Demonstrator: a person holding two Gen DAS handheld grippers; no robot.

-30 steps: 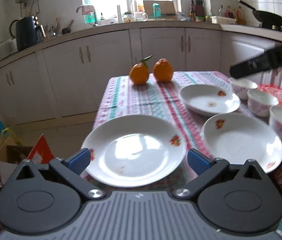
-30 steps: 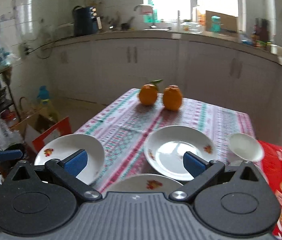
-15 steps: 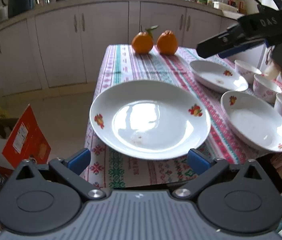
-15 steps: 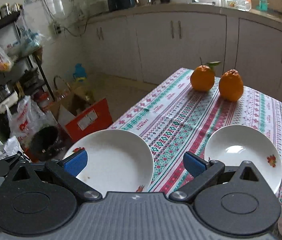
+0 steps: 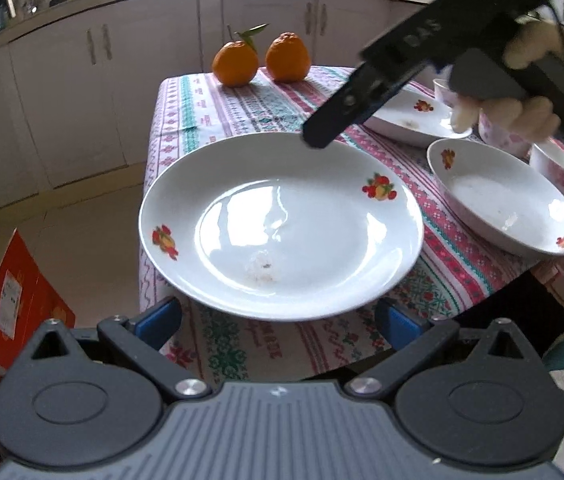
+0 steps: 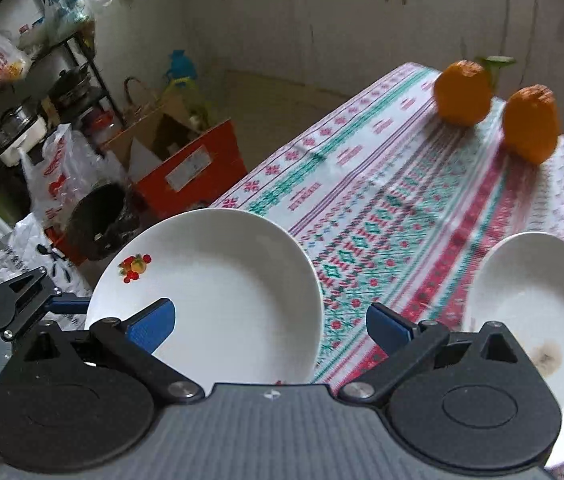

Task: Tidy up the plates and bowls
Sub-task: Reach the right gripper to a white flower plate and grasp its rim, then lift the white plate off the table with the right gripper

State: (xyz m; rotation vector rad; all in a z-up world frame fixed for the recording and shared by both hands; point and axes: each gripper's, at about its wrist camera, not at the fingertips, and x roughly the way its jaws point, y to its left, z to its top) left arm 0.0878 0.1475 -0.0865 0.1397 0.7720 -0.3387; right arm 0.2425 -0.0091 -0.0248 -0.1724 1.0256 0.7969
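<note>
A large white plate with fruit decals lies at the table's near left corner and overhangs the edge. My left gripper is open, with its blue fingertips just below and on either side of the plate's near rim. My right gripper, held by a hand, slants down from the upper right to the plate's far rim. In the right wrist view the right gripper is open over the same plate. A second plate, a third plate and small bowls sit to the right.
Two oranges stand at the far end of the patterned tablecloth. On the floor to the left are a red box, plastic bags and a black pot. White cabinets run behind the table.
Both grippers have closed in on the large plate. The left one came lower and nearer its near rim. The right one swung left, from over the far plates to this plate's far rim.
</note>
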